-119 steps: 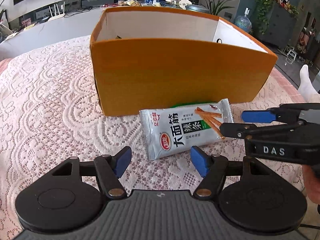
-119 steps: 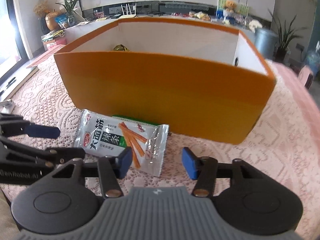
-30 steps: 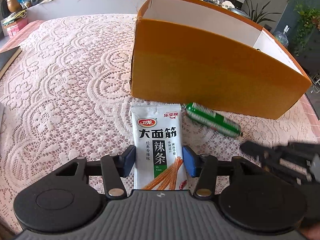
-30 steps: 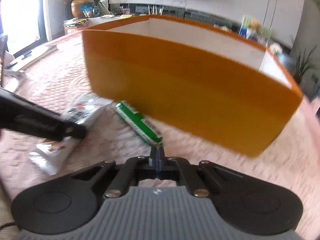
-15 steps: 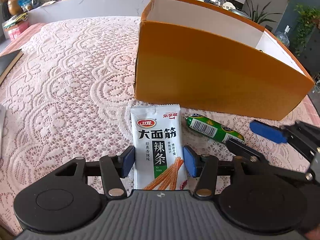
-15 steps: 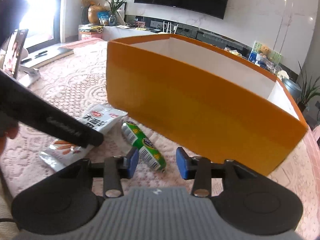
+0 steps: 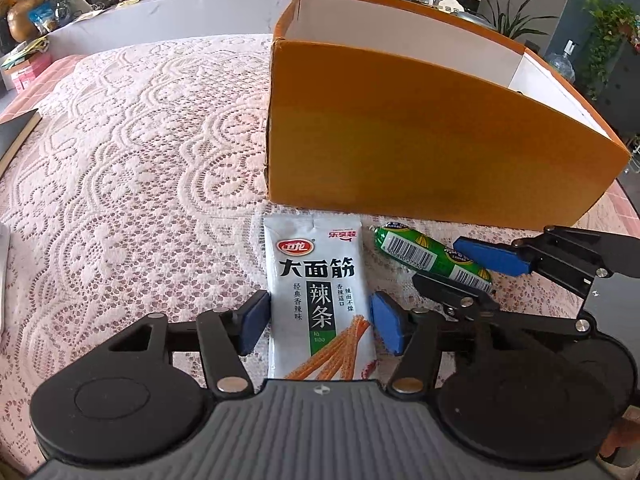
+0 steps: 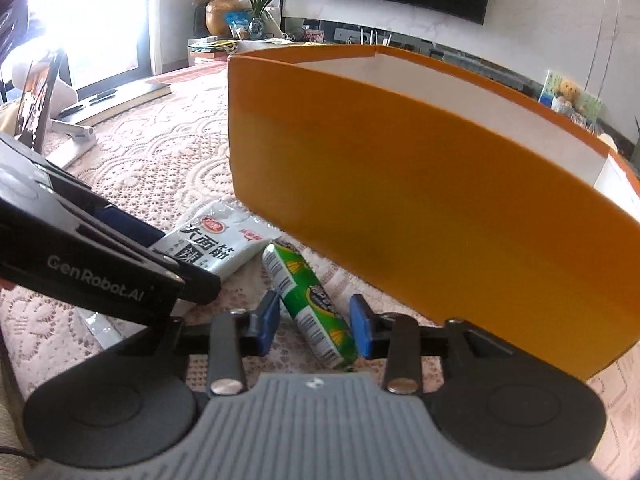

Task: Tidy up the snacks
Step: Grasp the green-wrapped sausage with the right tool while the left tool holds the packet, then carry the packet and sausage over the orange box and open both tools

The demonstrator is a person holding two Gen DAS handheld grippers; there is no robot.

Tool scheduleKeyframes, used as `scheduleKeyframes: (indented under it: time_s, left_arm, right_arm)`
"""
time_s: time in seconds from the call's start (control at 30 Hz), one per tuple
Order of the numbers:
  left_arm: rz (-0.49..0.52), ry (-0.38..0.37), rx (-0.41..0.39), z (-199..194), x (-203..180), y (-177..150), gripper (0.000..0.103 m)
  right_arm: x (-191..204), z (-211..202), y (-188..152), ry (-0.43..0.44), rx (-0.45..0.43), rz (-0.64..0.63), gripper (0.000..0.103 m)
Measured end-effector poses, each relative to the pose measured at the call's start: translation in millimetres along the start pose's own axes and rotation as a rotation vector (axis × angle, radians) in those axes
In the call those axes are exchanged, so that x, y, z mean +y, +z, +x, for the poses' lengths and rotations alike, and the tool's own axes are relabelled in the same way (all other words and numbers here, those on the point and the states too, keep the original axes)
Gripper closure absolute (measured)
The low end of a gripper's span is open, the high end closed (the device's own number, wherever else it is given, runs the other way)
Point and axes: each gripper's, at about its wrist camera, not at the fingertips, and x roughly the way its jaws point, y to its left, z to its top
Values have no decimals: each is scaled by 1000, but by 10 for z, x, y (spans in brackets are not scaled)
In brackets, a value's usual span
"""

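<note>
The left gripper (image 7: 320, 322) has its jaws spread, one blue pad on each long edge of the silver snack packet (image 7: 320, 300); the pads sit at or just off the packet's edges, and whether they press on it cannot be told. The packet lies flat on the lace tablecloth (image 7: 140, 160) with its long axis running straight away from the gripper, its top seam just short of the orange box (image 7: 420, 152) (the printed strips are at the near end, by the gripper body).

The right gripper (image 8: 314, 328) is also open, its jaws straddling the green sausage stick (image 8: 310, 304) with a little gap on either side, so nothing is pinched. The stick lies on the cloth just beside the packet, to its right, and near the foot of the box's front wall. In the right wrist view its long axis slants from the far left to the near right, the near end lying between the pads; in the left wrist view the same stick (image 7: 430, 254) runs roughly along the box front, barcode up.

The box stands open-topped, its white inside showing.
</note>
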Motion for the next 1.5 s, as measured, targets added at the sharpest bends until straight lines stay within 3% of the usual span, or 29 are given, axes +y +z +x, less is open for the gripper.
scheduleKeyframes:
  time_s: [0.17,0.47,0.93,1.17,1.5]
  left_arm:
    - [32,8,-3,17,-24,-17,34]
    - [24,2,-17,-9,-11,-46,47]
    - [2,-45,-99,-554,-132,-36,48]
    - [11,-82,-161,-840,-259,84,48]
    - [77,-93,-229,-998,-503,492,48]
  right_arm:
    - [13,-71,-33,-10,30,27,76]
    - [-47,-265,-119,-12,73,130,79]
    - [-212,-720,-120,-35,38,273,83]
    - [-326,-1067,-68,-50,-28,324,83]
    - [-454,-1415,233,-105,-144,274,83]
